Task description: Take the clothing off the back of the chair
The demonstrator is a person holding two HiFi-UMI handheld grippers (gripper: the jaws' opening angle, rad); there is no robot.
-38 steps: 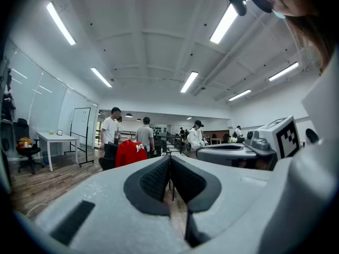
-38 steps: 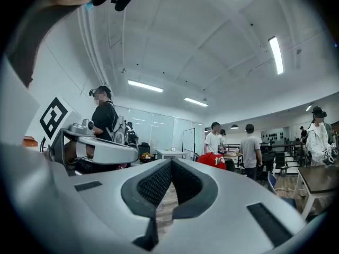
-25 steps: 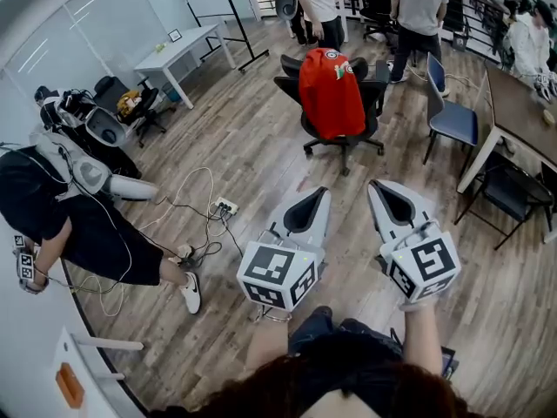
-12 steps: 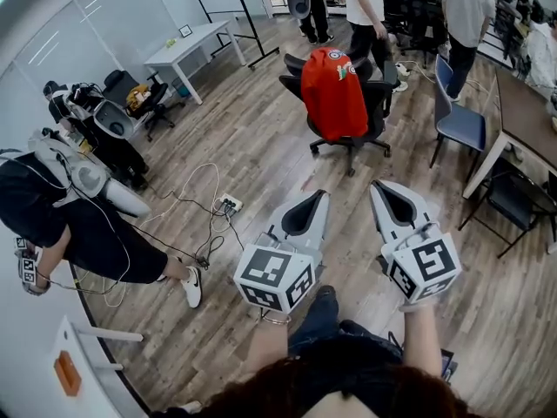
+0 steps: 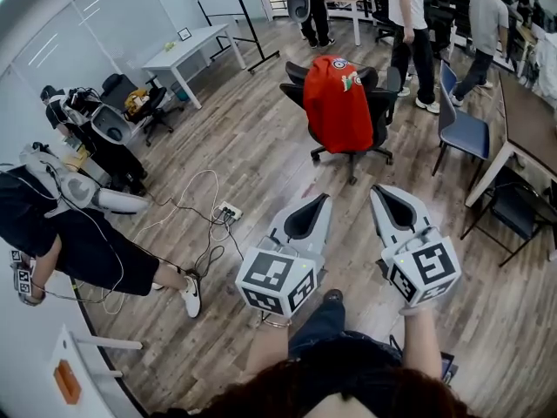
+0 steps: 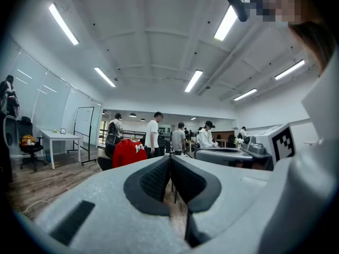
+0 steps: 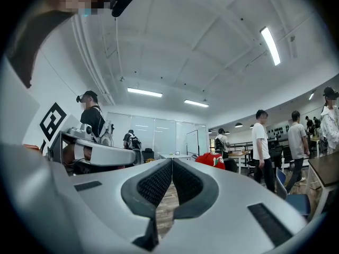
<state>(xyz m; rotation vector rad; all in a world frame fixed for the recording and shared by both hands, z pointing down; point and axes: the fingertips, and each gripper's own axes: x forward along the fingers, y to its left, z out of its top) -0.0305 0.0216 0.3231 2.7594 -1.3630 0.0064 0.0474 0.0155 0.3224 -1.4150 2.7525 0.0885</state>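
A red garment [image 5: 337,103] hangs over the back of a black office chair [image 5: 380,111] in the middle of the wooden floor, well ahead of me. It also shows as a small red shape, the garment [image 6: 128,151] in the left gripper view and the garment [image 7: 211,160] in the right gripper view. My left gripper [image 5: 323,198] and right gripper [image 5: 377,191] are held side by side, level, pointing toward the chair and far short of it. Both are shut with nothing between the jaws.
A person sits on the floor at left [image 5: 52,225] beside cables and a power strip [image 5: 228,210]. A blue chair [image 5: 461,124] and a brown table [image 5: 522,111] stand at right. A white table [image 5: 187,46] is far left. Several people stand behind the chair.
Both grippers and the view have advanced toward the chair; the red garment sits a little lower and nearer in the head view. The people behind the chair have shifted.
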